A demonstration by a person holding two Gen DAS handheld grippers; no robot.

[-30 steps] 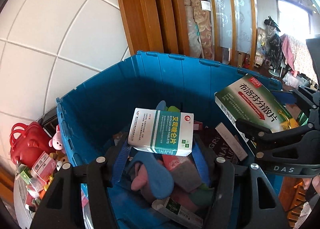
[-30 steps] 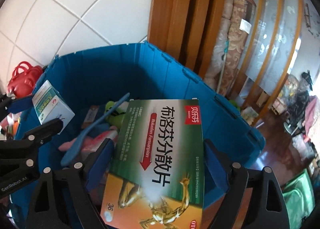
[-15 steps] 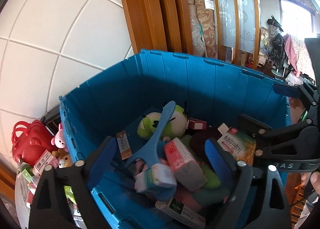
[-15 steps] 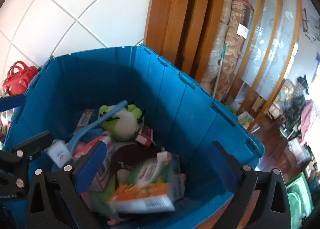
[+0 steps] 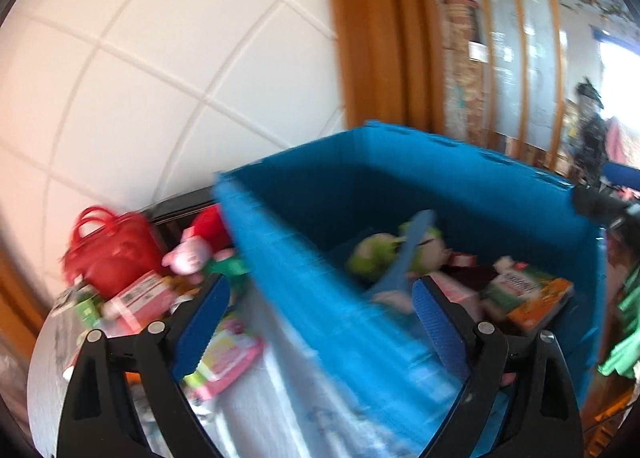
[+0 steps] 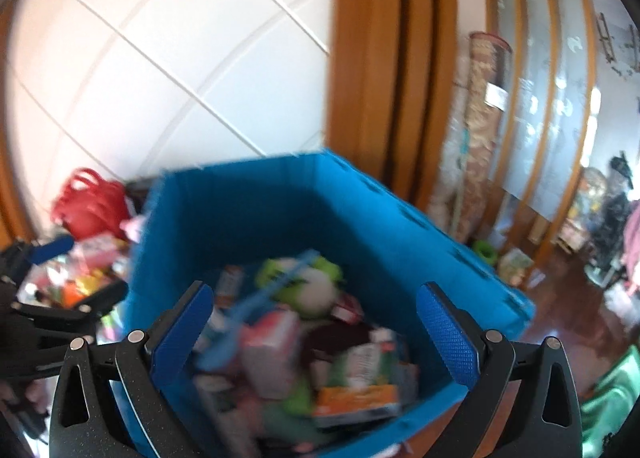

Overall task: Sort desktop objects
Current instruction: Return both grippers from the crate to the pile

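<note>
A blue plastic crate (image 5: 304, 298) (image 6: 240, 225) holds several things: a green plush toy (image 5: 376, 258) (image 6: 312, 290), a blue paddle-shaped tool (image 5: 404, 258), pink boxes and the green-and-orange medicine box (image 5: 528, 294) (image 6: 360, 382). My left gripper (image 5: 320, 322) stands open and empty over the crate's left wall. My right gripper (image 6: 312, 330) is open and empty above the crate's inside. Both views are blurred by motion.
Left of the crate, a white table (image 5: 248, 410) carries a red bag (image 5: 108, 254) (image 6: 88, 209), a pink plush (image 5: 188, 258), pink boxes (image 5: 140, 298) and a pink flat pack (image 5: 228, 358). A tiled wall (image 5: 160, 77) and wooden door frame (image 5: 376, 37) stand behind.
Both grippers opened and dropped their medicine boxes into the crate. The left gripper then swung left toward the table; the right one drew back and rose.
</note>
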